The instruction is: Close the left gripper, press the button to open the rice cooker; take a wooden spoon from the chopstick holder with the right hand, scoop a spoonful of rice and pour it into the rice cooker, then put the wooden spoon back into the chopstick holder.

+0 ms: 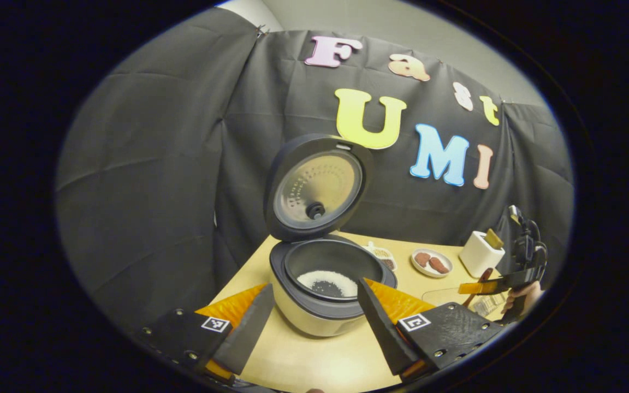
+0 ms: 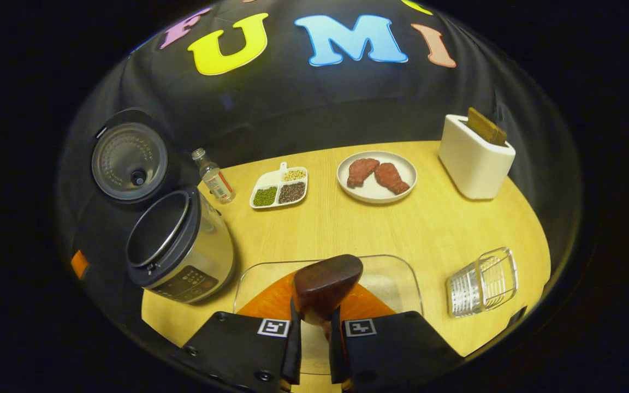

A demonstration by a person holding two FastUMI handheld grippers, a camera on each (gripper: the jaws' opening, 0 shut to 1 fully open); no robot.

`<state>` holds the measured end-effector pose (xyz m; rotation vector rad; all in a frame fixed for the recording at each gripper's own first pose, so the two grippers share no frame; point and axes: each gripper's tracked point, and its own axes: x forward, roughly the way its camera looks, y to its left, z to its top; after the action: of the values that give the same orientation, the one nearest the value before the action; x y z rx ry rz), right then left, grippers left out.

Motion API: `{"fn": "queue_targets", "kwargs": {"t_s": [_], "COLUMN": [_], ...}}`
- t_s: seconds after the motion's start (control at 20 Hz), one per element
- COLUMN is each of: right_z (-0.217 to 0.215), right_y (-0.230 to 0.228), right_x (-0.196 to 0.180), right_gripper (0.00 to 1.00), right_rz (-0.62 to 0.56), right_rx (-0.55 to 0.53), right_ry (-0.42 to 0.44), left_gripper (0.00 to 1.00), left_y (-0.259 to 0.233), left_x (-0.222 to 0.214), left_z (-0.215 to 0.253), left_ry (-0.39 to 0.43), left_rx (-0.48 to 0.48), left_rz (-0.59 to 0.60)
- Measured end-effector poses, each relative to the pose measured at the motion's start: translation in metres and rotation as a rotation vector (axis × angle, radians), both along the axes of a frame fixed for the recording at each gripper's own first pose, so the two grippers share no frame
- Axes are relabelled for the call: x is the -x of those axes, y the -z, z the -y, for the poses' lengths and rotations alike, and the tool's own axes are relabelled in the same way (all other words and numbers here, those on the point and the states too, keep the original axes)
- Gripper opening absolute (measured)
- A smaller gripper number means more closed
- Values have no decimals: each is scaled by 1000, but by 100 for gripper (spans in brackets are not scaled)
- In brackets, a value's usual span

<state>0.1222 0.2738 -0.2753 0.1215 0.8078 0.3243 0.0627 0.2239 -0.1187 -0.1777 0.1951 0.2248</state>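
The rice cooker (image 1: 320,305) stands with its lid (image 1: 314,188) raised, and white rice lies in a ring in its dark pot. My left gripper (image 1: 314,286) is open, its fingers spread to either side of the cooker's front, touching nothing. My right gripper (image 2: 314,316) is shut on the handle of the wooden spoon (image 2: 328,284), whose dark bowl hangs over a clear tray (image 2: 402,273); I cannot tell whether the spoon carries rice. The clear ribbed chopstick holder (image 2: 481,281) stands to the right of the tray. In the right gripper view the cooker (image 2: 183,256) sits at the left.
On the wooden table (image 2: 347,229) are a small bottle (image 2: 213,177), a divided dish of beans (image 2: 279,188), a plate with two pieces of meat (image 2: 377,174) and a white toaster holding a slice (image 2: 475,155). The right gripper (image 1: 489,286) and a hand show at the far right of the left gripper view.
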Motion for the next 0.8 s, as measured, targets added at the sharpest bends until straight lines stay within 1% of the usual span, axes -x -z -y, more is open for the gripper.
{"fn": "queue_targets", "kwargs": {"t_s": [0.05,0.3,0.35,0.4,0.45,0.5,0.55,0.6,0.65,0.7,0.75,0.8], "right_z": [-7,-25,-27,-27,-26,-24,-23,-21,-18,-15,-11,-7], "right_y": [2,7,7,7,6,5,5,4,4,4,3,1], "right_x": [4,15,16,17,19,21,23,25,26,26,26,25], "right_gripper": [23,23,20,20,23,19,23,19,19,23,23,19], "right_rz": [-26,-129,-150,-165,-172,-171,-169,-167,-167,-172,-177,-184], "right_rx": [-25,-118,-142,-156,-156,-151,-144,-141,-145,-157,-174,-194], "right_ry": [0,18,27,38,40,33,26,26,34,49,69,88], "left_gripper": [96,96,96,96,96,96,96,96,96,96,96,96], "left_y": [0,6,5,5,5,6,5,3,2,1,0,0], "left_x": [0,2,2,3,4,3,3,4,5,5,6,5], "left_z": [-1,5,6,8,9,9,10,10,10,10,10,11], "left_ry": [-1,3,4,4,3,1,-1,-3,-4,-6,-6,-5], "left_rx": [3,0,-1,-1,-1,-1,-2,-5,-10,-15,-20,-25], "left_rz": [-3,-13,-14,-14,-14,-15,-15,-13,-12,-11,-11,-11]}}
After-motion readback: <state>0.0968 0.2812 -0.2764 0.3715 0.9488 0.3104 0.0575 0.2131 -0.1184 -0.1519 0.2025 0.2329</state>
